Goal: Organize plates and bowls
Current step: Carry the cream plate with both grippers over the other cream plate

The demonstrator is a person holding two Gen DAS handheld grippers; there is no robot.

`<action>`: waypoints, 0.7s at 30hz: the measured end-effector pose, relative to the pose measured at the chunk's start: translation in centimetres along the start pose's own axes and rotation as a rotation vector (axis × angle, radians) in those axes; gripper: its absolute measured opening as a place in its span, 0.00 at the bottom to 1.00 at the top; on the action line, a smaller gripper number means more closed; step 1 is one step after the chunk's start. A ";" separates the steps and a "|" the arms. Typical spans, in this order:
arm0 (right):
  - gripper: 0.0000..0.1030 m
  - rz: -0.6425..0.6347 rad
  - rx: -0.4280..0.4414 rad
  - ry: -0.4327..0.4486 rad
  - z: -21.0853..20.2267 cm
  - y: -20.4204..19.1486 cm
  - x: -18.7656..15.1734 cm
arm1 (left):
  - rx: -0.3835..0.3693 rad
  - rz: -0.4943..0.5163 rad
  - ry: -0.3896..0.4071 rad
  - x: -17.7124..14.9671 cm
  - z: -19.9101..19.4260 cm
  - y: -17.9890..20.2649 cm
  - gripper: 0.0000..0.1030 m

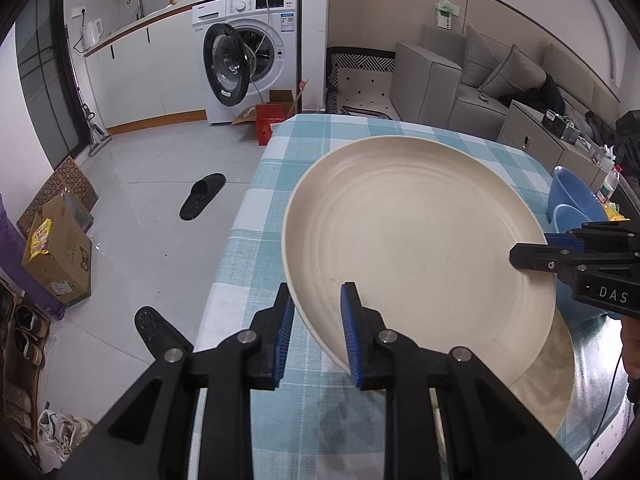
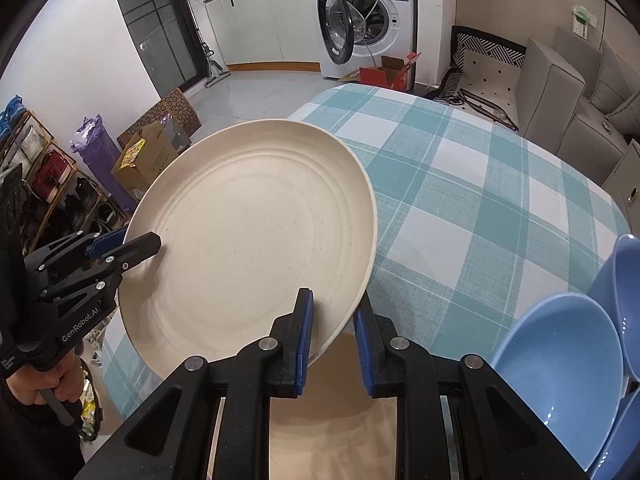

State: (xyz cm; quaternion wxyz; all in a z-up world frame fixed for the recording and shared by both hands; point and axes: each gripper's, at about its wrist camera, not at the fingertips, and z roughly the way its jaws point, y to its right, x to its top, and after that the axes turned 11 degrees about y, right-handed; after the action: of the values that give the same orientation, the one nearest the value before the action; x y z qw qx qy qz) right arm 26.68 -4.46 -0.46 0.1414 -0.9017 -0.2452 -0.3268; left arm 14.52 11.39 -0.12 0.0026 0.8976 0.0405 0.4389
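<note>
We have the cream plate [image 1: 416,248] lifted clear of the table [image 2: 480,184], tilted, with each gripper clamped on its rim at opposite sides: the left gripper [image 1: 318,332] with its fingers [image 1: 351,332] together on the near-left edge, the right gripper [image 2: 332,340] pinching the other edge. Beneath it lies what looks like a second beige plate [image 2: 332,432], partly hidden by our grippers.

Our worry is the tilt: both grips are thin rim pinches, so if one hand rises or drifts apart from the other, the plate could twist out of the pads and drop onto the plate below or off the table. Pulling the hands apart would do the same.

The blue bowls [image 2: 560,364] stand just beside the right gripper, so any swing that way risks knocking them. The table's left edge is near, with floor and a slipper [image 1: 202,196] beyond. The far stretch of checked cloth looks open, and we judge that the safest room to move.
</note>
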 end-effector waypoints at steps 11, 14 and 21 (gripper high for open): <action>0.20 0.004 -0.023 0.013 -3.2 1.3 -2.6 | -0.031 0.042 0.010 -0.7 -1.9 2.8 0.21; 0.20 0.011 -0.026 0.020 -4.0 1.6 -3.3 | -0.036 0.051 0.013 -1.0 -2.4 3.5 0.21; 0.20 0.017 -0.031 0.027 -5.6 1.9 -4.9 | -0.050 0.062 0.021 -1.7 -3.4 4.8 0.21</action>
State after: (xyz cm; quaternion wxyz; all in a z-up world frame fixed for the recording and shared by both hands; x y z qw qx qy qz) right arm 21.53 -10.12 0.28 0.1335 -0.9014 -0.2304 -0.3415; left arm 11.15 6.40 0.87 0.0110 0.8934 0.0015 0.4491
